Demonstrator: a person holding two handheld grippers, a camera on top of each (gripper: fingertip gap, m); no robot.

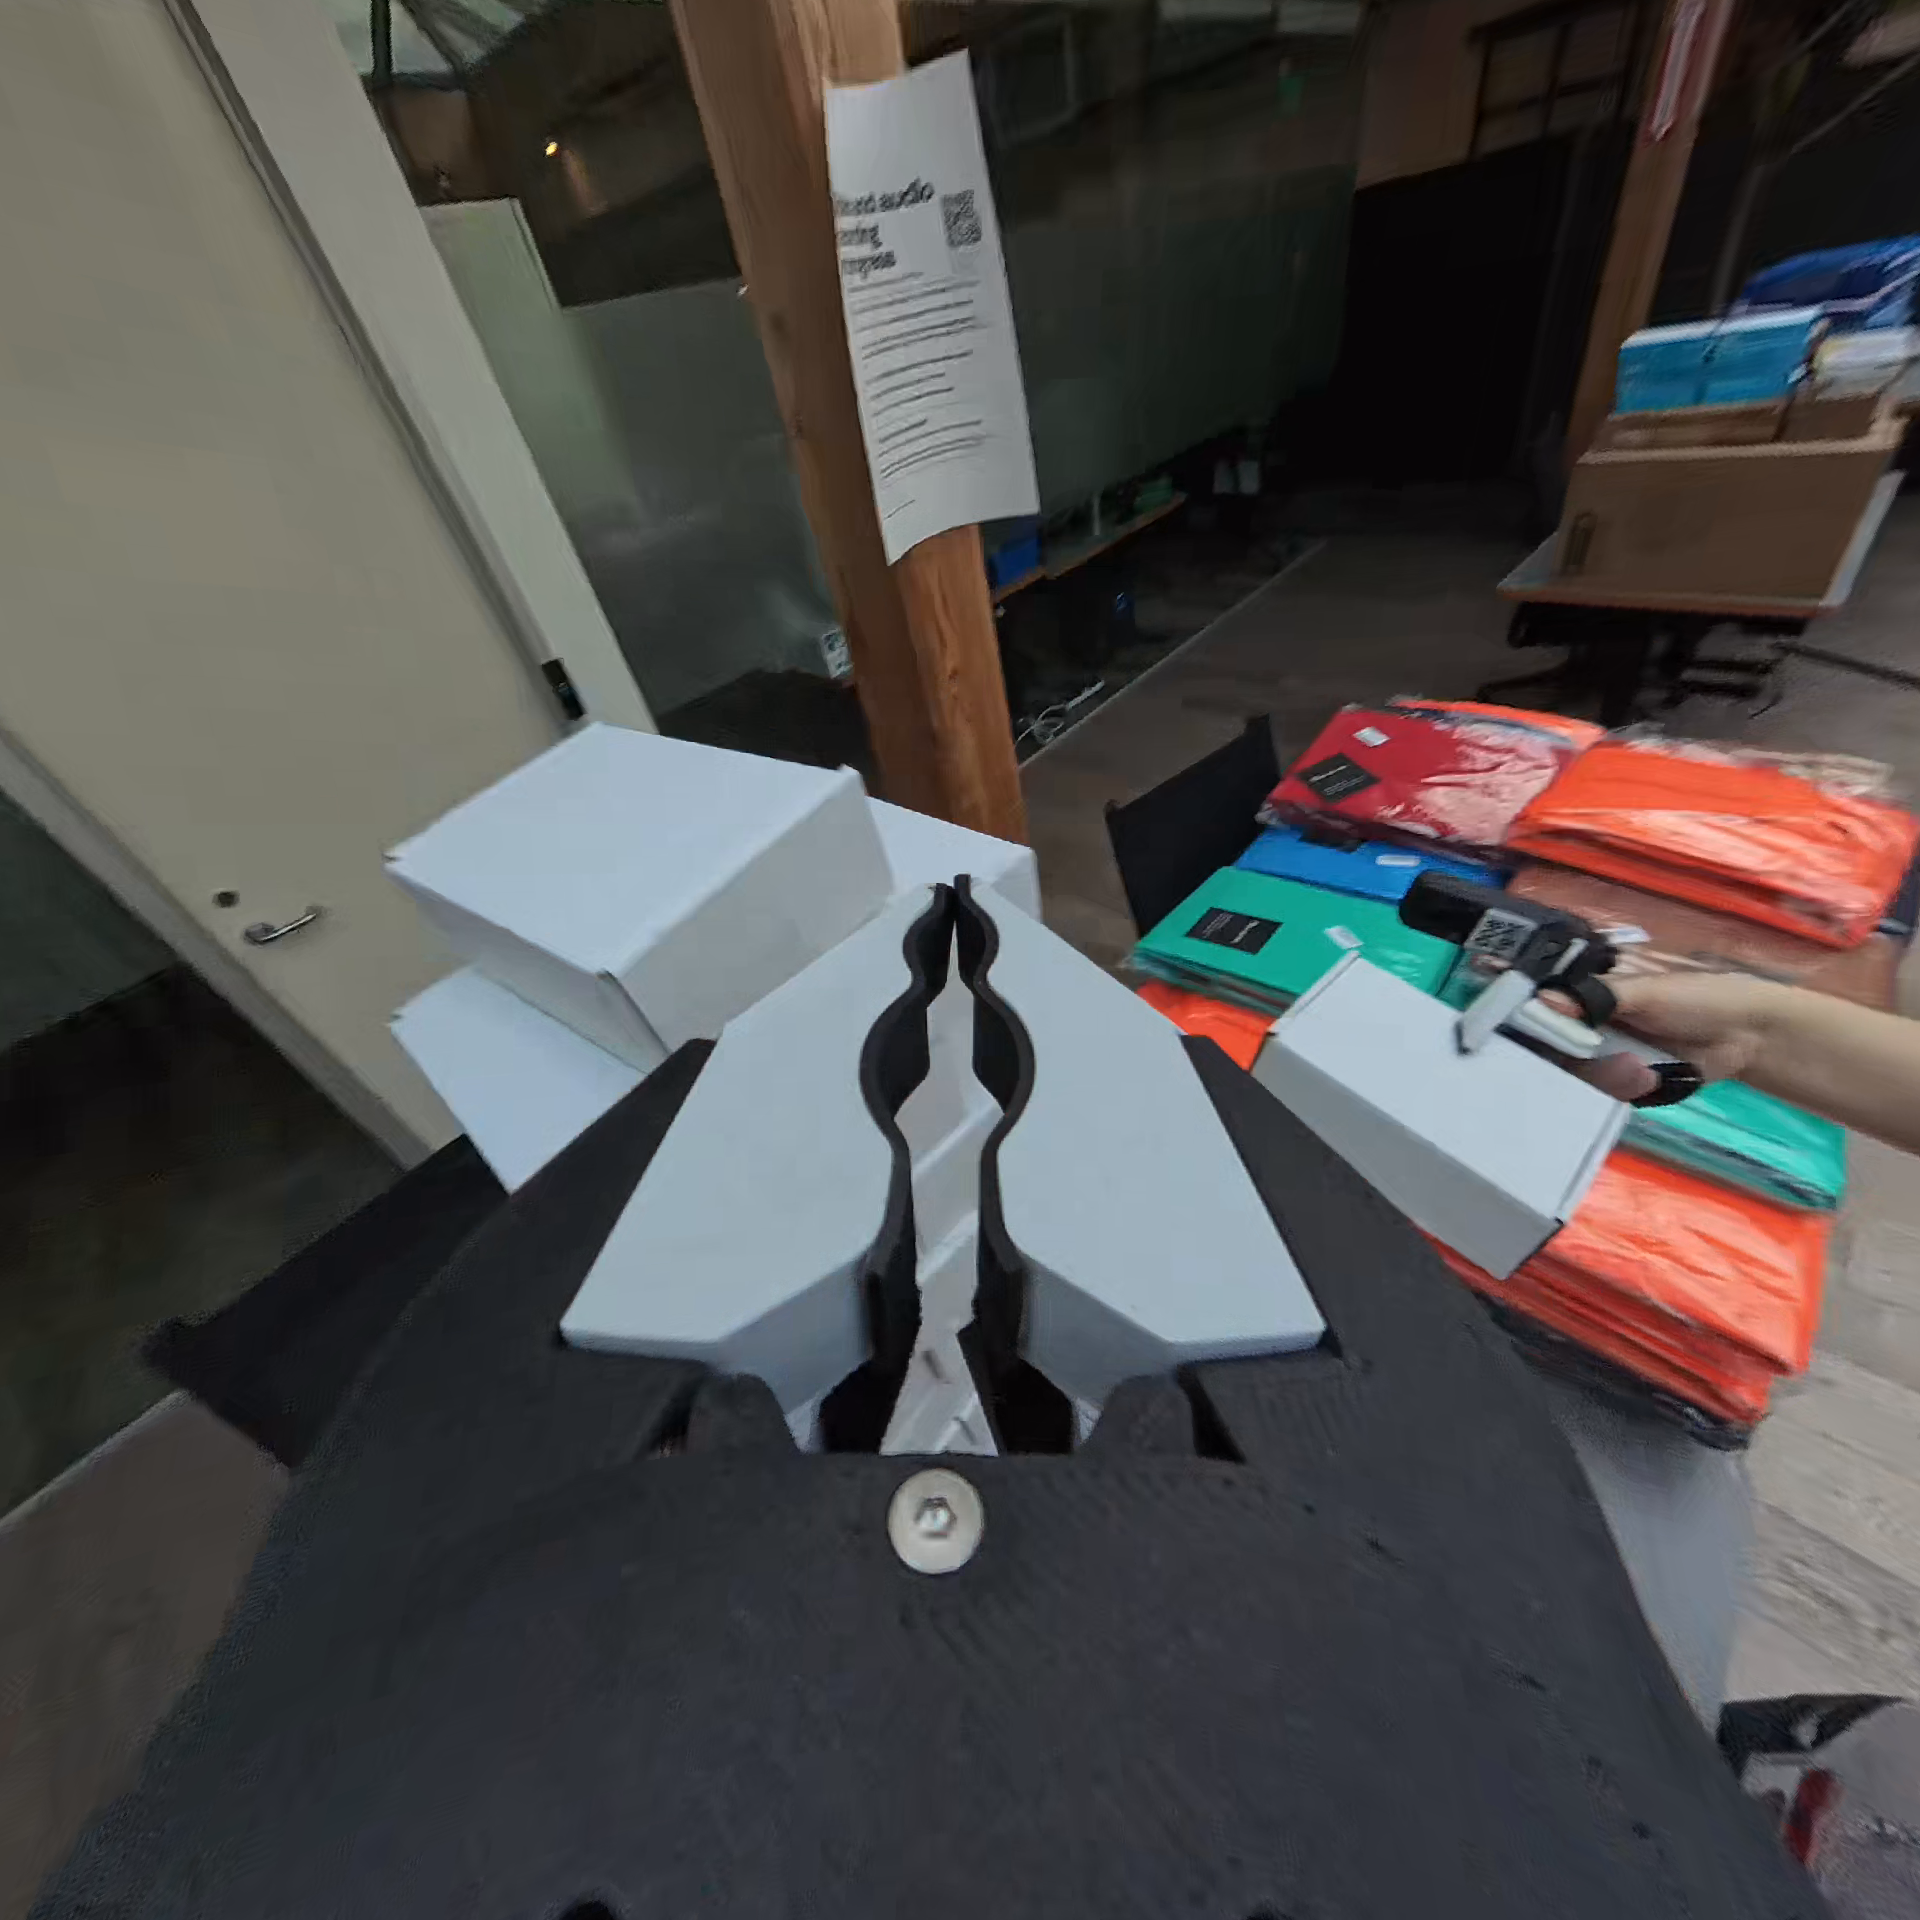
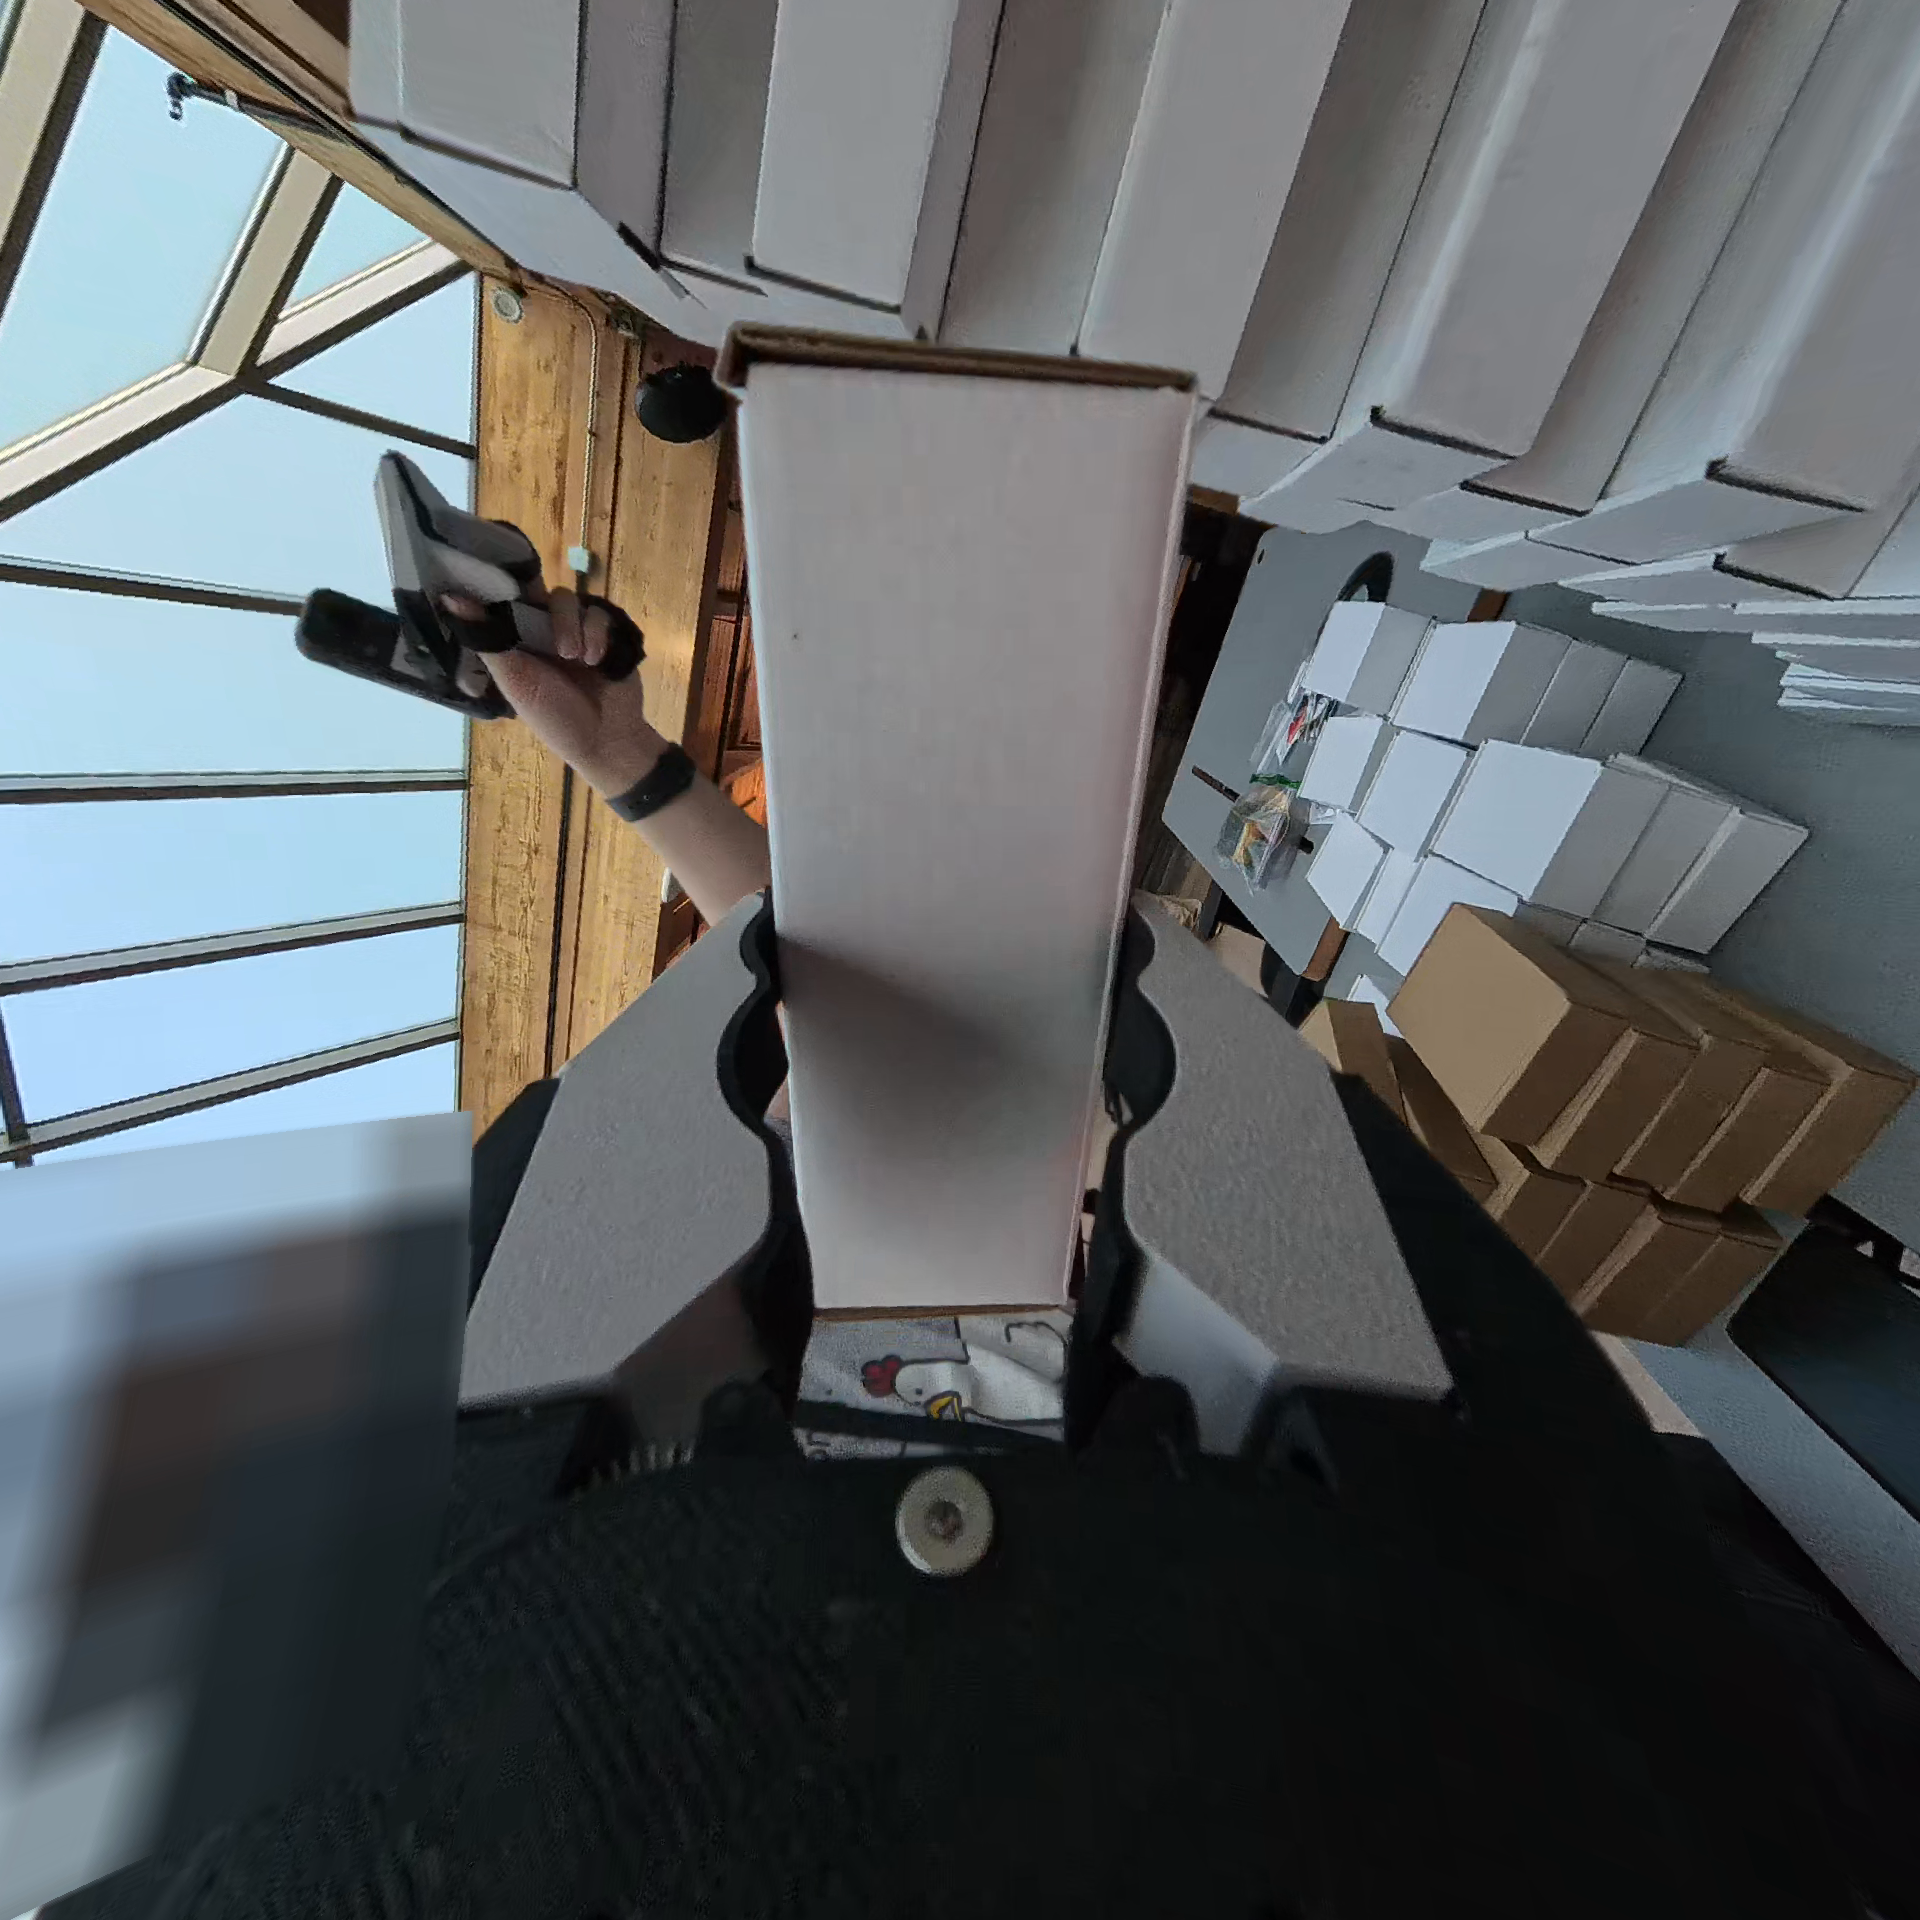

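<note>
My left gripper (image 1: 956,904) is shut with its tips touching and holds nothing. It hovers just in front of a stack of closed white cardboard boxes (image 1: 644,862). My right gripper (image 2: 951,935) is shut on a closed white cardboard box (image 2: 956,727), gripped across its narrow sides and held up in the air. In the left wrist view that box (image 1: 1444,1122) and the right gripper (image 1: 1507,956) show at the right, above piles of bagged garments. In the right wrist view the left gripper (image 2: 416,613) shows far off in a hand.
Piles of orange (image 1: 1714,842), red, blue and teal (image 1: 1299,935) bagged garments lie at the right. A wooden post (image 1: 883,520) with a paper sheet stands behind the boxes, and a door (image 1: 208,623) is at the left. More white boxes (image 2: 1507,821) and brown boxes (image 2: 1610,1101) show in the right wrist view.
</note>
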